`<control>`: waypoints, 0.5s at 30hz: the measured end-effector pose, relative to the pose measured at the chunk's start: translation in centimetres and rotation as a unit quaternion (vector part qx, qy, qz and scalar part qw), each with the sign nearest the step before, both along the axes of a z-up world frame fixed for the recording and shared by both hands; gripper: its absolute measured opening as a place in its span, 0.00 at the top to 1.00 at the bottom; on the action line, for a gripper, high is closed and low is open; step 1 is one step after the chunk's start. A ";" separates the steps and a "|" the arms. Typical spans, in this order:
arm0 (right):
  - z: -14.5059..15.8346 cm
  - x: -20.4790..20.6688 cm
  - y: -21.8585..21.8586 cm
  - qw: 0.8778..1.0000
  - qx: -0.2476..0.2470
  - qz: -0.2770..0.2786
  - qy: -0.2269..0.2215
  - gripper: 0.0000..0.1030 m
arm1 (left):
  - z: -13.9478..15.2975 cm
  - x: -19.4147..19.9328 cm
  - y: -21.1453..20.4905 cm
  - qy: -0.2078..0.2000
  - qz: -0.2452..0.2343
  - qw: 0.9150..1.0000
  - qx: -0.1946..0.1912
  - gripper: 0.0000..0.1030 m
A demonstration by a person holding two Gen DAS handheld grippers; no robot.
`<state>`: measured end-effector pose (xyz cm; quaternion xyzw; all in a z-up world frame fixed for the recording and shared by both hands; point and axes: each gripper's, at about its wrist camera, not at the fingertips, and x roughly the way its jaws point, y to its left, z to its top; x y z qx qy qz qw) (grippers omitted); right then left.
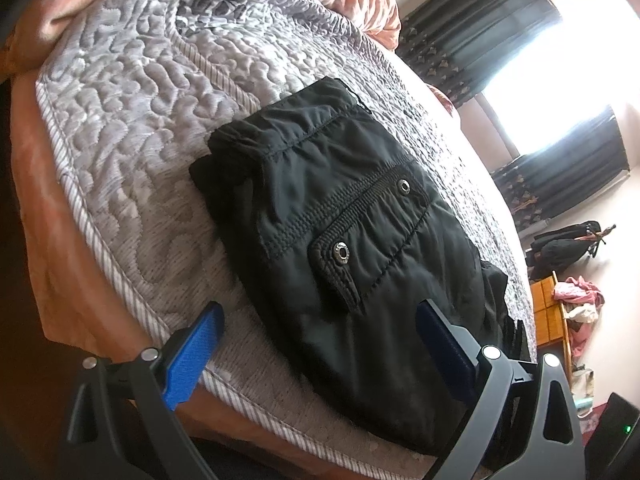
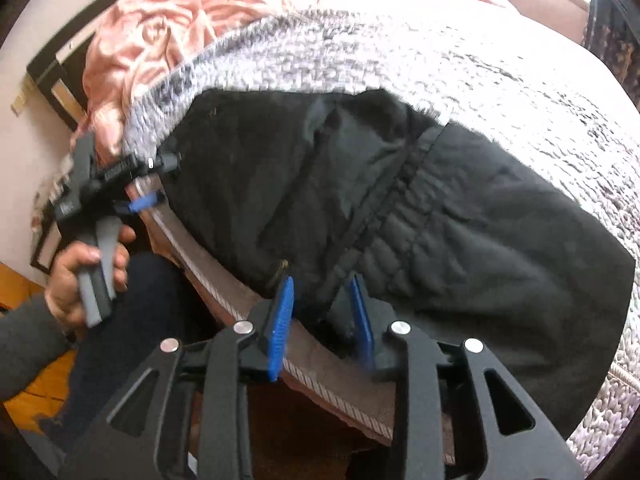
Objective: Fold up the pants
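Pants (image 1: 340,248) lie folded on the bed (image 1: 132,128), long axis toward 11 o'clock — left tongs (image 1: 320,320) wide, astride its near end; right tongs (image 2: 322,312) narrow, nearer the waistband

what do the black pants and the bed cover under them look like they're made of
Black pants: likely a woven synthetic such as nylon, smooth with a slight sheen, fine wrinkles, metal snaps on the pocket flaps. Quilted bed cover: grey stitched fabric, apparently padded, with a raised squiggle pattern and faint shine.
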<state>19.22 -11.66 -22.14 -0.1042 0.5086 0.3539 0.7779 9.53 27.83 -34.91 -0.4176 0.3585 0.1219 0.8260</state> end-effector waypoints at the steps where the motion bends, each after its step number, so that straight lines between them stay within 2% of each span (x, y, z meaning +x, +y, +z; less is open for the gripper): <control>1: 0.4 0.5 -0.4 1.000 0.005 -0.007 0.001 0.68 | -0.1 -0.2 0.1 0.000 0.001 1.000 -0.003 0.04; 4: -0.1 2.3 -1.4 0.999 -0.007 -0.041 0.005 0.67 | -0.1 -0.4 0.3 0.002 0.001 1.000 -0.006 0.04; 7: -1.8 3.7 -2.1 0.997 -0.018 -0.076 0.026 0.66 | -0.1 -0.5 0.4 0.002 -0.002 1.000 -0.007 0.04; 10: -3.9 3.8 -1.6 0.995 -0.032 -0.071 0.054 0.66 | 0.0 -0.7 0.6 0.003 0.001 1.000 -0.007 0.04; 12: -4.9 3.7 -0.9 0.995 -0.043 -0.062 0.057 0.64 | 0.0 -0.7 0.6 0.009 0.002 1.000 -0.005 0.04; 15: -4.7 3.8 -0.2 0.995 -0.044 -0.052 0.067 0.64 | 0.4 -1.2 0.9 0.010 0.010 1.000 -0.010 0.04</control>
